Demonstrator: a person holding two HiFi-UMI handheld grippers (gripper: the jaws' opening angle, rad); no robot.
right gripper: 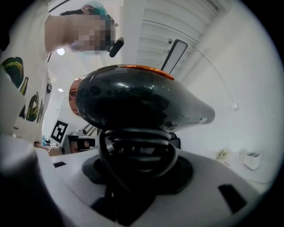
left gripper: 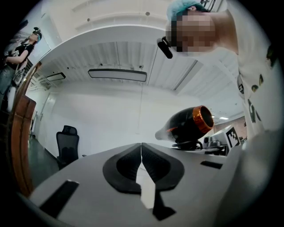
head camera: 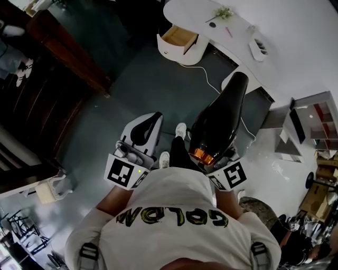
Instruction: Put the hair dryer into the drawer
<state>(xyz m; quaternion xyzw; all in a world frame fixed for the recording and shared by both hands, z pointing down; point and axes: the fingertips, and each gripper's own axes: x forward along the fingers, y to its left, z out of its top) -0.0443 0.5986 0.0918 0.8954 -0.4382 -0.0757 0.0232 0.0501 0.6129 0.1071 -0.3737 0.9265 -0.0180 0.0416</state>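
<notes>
A glossy black hair dryer (head camera: 219,118) with an orange rear ring (head camera: 202,155) is held out in front of me, nozzle pointing away. In the right gripper view the hair dryer's body (right gripper: 137,102) fills the middle, and its black cord is coiled round the handle (right gripper: 135,153). My right gripper (right gripper: 135,175) is shut on that wrapped handle. My left gripper (head camera: 152,120) is held beside it, shut and empty, its pads meeting (left gripper: 141,153). The hair dryer (left gripper: 188,124) shows to its right. An open wooden-lined drawer (head camera: 179,37) stands out of the white curved desk (head camera: 211,23) ahead.
Dark wooden furniture (head camera: 63,58) runs along the left. A white cable (head camera: 211,84) trails over the dark floor below the desk. A sprig (head camera: 224,13) and a white object (head camera: 259,50) lie on the desk. A shelf unit (head camera: 311,121) stands at right. An office chair (left gripper: 67,142) stands in the background.
</notes>
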